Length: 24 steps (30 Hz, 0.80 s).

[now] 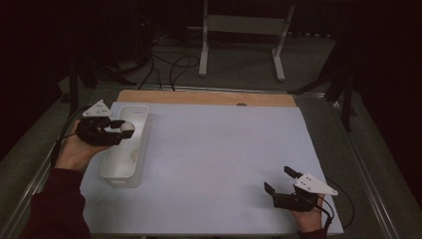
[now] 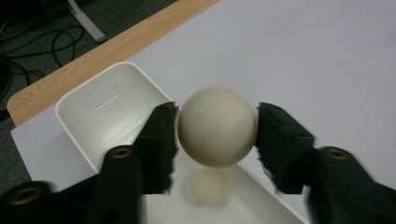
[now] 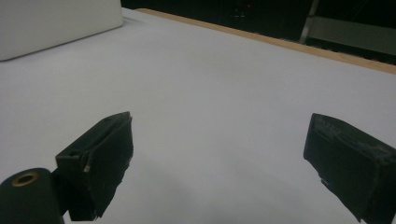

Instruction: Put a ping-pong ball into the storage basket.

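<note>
Two balls in play — one cream ball [image 2: 217, 125] between left gripper [image 1: 121, 128] jaws, pads at its sides, contact looks loose. Ball hangs directly over white bin [image 1: 110, 172]; second ball [image 2: 205, 186] lies on bin floor straight below. Bin long axis runs near-to-far along table's left edge. Right gripper [image 1: 282, 180] wide open, empty — well apart, near right corner of white mat [image 1: 214, 159].

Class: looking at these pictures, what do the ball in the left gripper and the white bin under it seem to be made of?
Ball: cream, smooth and matte, with no seam or grain showing; probably plastic or painted wood. Bin: likely moulded plastic, with rounded corners, a cut-out handle slot and a soft sheen.
</note>
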Motion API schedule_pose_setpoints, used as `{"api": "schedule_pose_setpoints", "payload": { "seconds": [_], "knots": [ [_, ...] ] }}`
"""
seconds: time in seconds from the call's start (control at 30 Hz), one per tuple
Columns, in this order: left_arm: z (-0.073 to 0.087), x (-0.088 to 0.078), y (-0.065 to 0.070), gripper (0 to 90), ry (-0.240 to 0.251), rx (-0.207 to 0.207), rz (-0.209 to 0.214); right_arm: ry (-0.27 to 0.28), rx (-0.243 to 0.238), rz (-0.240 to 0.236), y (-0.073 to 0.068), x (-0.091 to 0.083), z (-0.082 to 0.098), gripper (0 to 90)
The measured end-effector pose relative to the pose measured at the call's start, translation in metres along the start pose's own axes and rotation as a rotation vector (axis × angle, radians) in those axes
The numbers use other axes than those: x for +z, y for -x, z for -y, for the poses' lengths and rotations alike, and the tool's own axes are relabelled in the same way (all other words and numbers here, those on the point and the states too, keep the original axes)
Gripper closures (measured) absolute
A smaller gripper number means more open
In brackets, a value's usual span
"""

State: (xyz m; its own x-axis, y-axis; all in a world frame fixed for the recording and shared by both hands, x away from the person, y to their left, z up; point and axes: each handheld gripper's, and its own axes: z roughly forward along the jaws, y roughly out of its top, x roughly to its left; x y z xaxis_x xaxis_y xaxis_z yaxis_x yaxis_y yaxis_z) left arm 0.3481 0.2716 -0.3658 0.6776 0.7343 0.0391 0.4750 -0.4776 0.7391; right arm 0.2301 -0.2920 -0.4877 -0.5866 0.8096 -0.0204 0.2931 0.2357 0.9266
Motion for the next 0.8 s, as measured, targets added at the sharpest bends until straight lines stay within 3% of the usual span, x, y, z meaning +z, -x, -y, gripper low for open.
{"api": "schedule_pose_setpoints", "payload": {
  "seconds": [0.03, 0.13, 0.23, 0.8],
  "knots": [
    [0.0000, 0.0002, 0.0002, 35.1, 0.004, -0.005, -0.005, -0.001, 0.002, -0.001, -0.0003, 0.0001, 0.0000, 8.1],
    [-0.0014, 0.0025, 0.0001, 10.0, -0.003, -0.031, -0.044, -0.002, 0.002, -0.001, -0.0004, 0.0003, 0.0000, 8.1],
    [-0.0017, 0.0035, -0.0019, 1.1, -0.002, -0.055, -0.049, -0.001, 0.002, -0.001, -0.0004, 0.0002, 0.0000, 8.1],
    [-0.0021, -0.0004, -0.0008, 0.0, 0.054, -0.054, -0.041, -0.001, 0.002, -0.001, -0.0003, 0.0003, -0.0002, 8.1]
  ]
}}
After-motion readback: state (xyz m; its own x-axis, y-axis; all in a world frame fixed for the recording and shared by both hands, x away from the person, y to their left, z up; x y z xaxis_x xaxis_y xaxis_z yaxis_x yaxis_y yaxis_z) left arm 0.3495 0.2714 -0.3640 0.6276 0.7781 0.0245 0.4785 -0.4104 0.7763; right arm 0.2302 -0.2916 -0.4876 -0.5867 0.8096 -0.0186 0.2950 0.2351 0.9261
